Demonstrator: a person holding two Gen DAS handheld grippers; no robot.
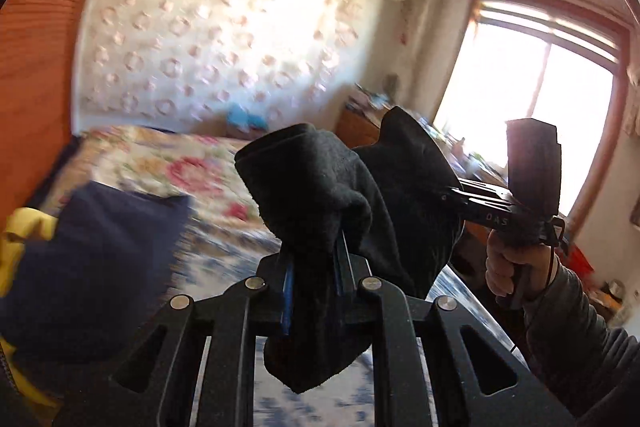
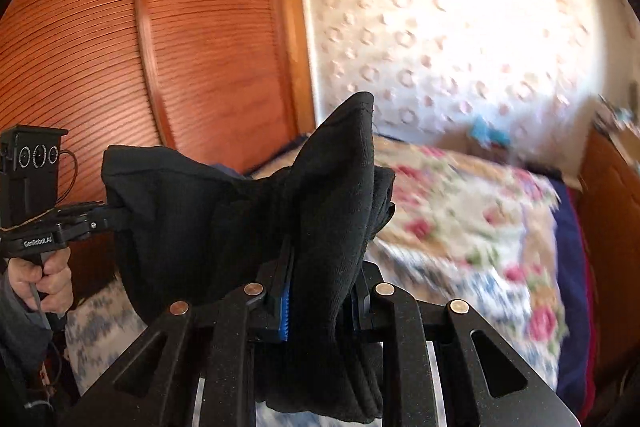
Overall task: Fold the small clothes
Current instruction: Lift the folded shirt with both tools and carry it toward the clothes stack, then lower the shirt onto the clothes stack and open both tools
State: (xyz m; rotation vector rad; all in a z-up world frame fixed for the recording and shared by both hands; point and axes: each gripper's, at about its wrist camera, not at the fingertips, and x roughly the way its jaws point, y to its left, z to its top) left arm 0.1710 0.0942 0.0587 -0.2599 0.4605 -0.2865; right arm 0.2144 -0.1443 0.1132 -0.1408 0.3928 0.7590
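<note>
A small black garment (image 1: 320,179) hangs in the air above the bed, held at two ends. My left gripper (image 1: 316,259) is shut on one end of it. My right gripper (image 2: 320,291) is shut on the other end of the black garment (image 2: 224,219). The right gripper also shows in the left wrist view (image 1: 444,193), gripping the cloth from the right. The left gripper shows in the right wrist view (image 2: 116,217), gripping from the left. The cloth hides the fingertips.
A bed with a floral cover (image 1: 168,163) (image 2: 472,227) lies below. A dark blue cloth (image 1: 92,259) and a yellow item (image 1: 20,239) lie at the left. A wooden wardrobe (image 2: 160,47), a window (image 1: 540,99) and a wooden cabinet (image 2: 612,211) surround the bed.
</note>
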